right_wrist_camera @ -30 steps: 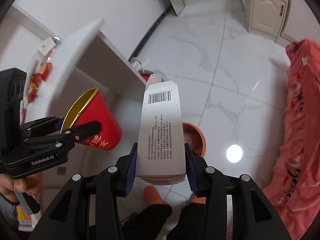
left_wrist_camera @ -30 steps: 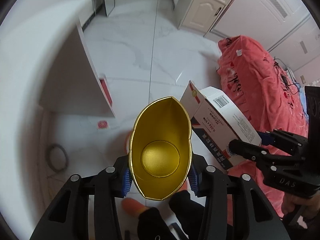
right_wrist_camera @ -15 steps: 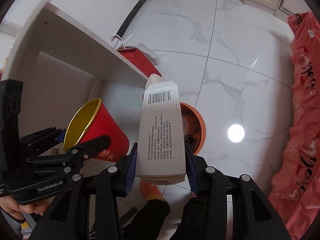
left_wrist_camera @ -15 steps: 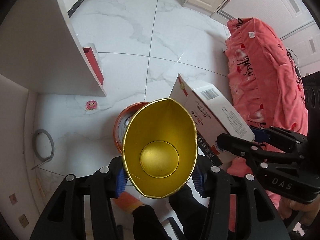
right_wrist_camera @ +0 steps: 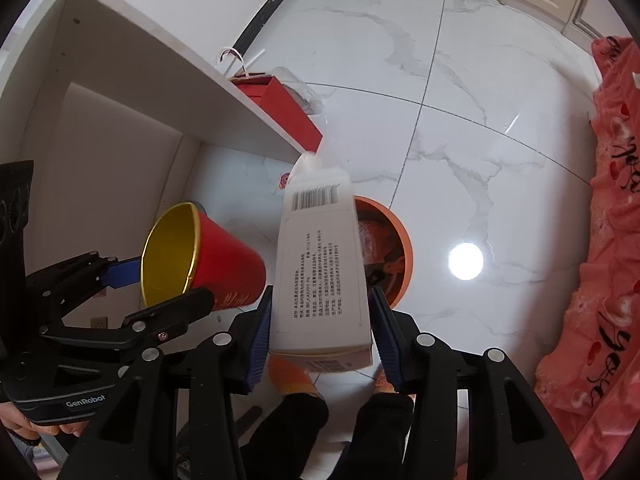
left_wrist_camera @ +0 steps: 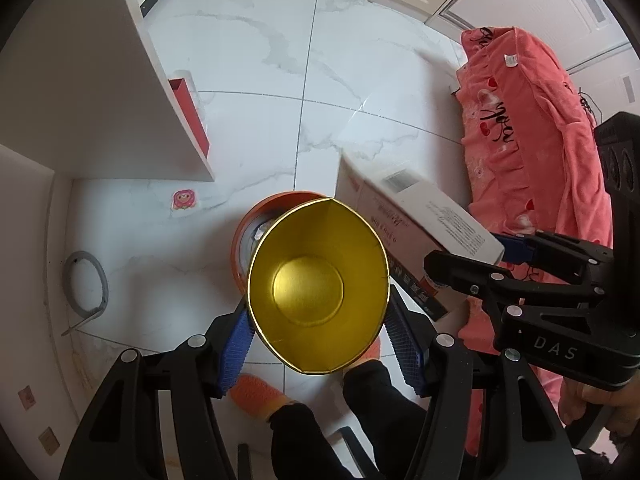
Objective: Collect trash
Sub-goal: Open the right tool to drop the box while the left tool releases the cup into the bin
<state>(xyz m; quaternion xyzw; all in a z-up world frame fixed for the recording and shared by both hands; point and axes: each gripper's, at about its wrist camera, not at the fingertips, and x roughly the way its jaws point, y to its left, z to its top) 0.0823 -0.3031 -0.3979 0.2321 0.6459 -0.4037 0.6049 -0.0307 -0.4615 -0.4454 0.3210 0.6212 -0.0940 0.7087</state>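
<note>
With the left tool point(left_wrist_camera: 320, 336) clamped on the gold-lined red paper cup point(left_wrist_camera: 318, 280) and the right tool point(right_wrist_camera: 320, 336) on the white printed carton point(right_wrist_camera: 320, 276), both held above the round orange bin point(right_wrist_camera: 394, 248) on the floor, together they risked colliding and missing it.

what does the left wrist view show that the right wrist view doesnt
Only the left wrist view shows the gold inside and bottom of the cup, a grey ring and the whole pink sticker on the floor.

Only the right wrist view shows the cup's red outside, the printed text face of the white box, a red paper bag's white handles and a bright light reflection on the tiles.

Both show the left tool shut on the cup, the right tool shut on the white box, the orange bin below, and the pink blanket.
</note>
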